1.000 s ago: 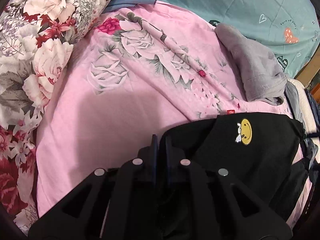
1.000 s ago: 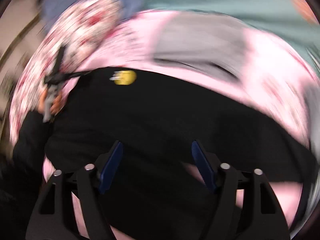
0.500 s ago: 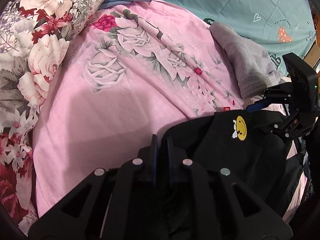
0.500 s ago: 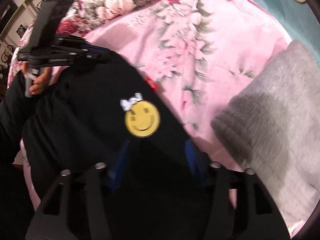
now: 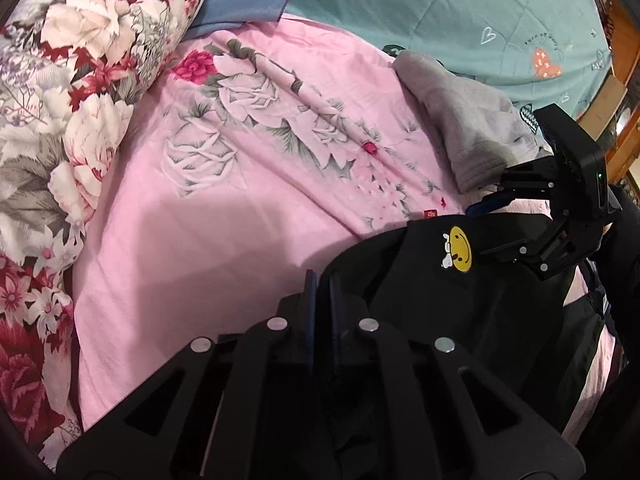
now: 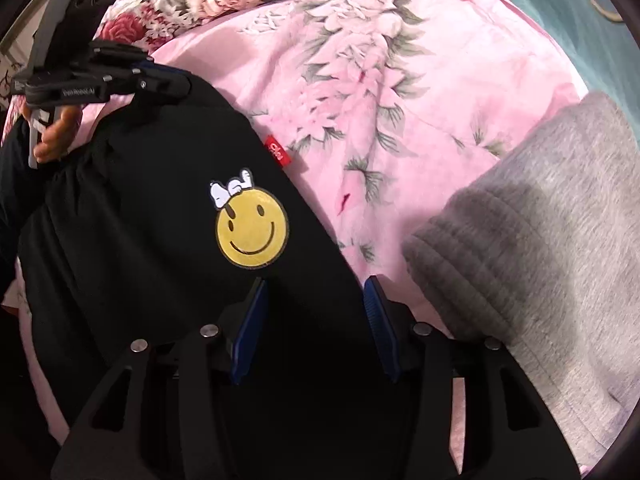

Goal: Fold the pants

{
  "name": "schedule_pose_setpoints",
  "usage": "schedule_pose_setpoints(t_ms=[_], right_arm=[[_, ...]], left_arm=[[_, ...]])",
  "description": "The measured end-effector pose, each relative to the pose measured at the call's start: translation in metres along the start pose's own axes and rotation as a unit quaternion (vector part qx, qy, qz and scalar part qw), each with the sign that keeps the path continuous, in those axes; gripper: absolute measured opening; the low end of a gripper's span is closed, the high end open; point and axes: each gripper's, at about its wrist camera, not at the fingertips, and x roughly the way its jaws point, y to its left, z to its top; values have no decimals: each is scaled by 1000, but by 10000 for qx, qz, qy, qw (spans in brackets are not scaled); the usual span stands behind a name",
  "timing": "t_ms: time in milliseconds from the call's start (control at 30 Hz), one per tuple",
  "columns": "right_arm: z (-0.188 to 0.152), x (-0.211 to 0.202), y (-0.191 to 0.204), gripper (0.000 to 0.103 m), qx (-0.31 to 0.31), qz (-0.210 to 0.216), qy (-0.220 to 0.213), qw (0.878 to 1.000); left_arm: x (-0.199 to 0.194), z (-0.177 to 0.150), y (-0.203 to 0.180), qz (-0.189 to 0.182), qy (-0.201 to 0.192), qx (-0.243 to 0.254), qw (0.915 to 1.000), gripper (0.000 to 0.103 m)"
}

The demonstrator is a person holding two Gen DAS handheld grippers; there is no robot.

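Black pants (image 6: 152, 264) on pink sheet (image 5: 208, 232); left gripper (image 5: 322, 280) clamped on a corner, right gripper (image 6: 314, 292) astride the far edge.

Left jaws nearly closed, a thin fold of black cloth pinched between them at the pants' near corner. Right jaws about half open and opening slightly; pants edge lies between the pads, no squeeze visible, so not yet held. Smiley patch (image 6: 252, 232) just ahead of the right fingertips; red tag (image 6: 277, 152) further ahead on the same hem. Grey garment (image 6: 540, 240) just to the right of the right gripper, apart from the pants. Judgement: cloth is soft, light and limp, will sag and drag on the sheet, little slip risk. Best hold is the seamed edge below the patch, both layers together, level with the left grip.
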Motion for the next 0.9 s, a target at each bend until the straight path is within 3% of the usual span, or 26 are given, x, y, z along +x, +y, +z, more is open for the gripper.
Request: schedule_pose_setpoints(t_ms=[67, 133, 200, 300, 433, 533, 667, 900], right_arm=[[-1, 1, 4, 56, -17, -86, -35, 10000], [-1, 3, 16, 6, -189, -17, 28, 9998], [-6, -4, 26, 6, -424, -82, -7, 9991], [-3, -10, 21, 6, -233, -326, -191, 9990], [3, -16, 12, 5, -25, -565, -445, 9974], [6, -4, 10, 4, 48, -544, -324, 9980], [1, -12, 12, 4, 138, -531, -431, 9976], [-18, -89, 40, 4, 165, -395, -1011, 9940]], left_arm=[[-2, -1, -3, 22, 7, 86, 10000, 6], [-3, -1, -6, 43, 31, 167, 9998, 6], [-1, -1, -6, 156, 81, 160, 9997, 11], [9, 1, -5, 364, 188, 147, 9991, 11], [17, 4, 1, 485, 158, 18, 9987, 5], [15, 4, -3, 571, 135, 65, 9983, 4], [-10, 6, -14, 608, -79, 191, 9979, 4], [-83, -1, -41, 540, -483, 429, 9964, 4]])
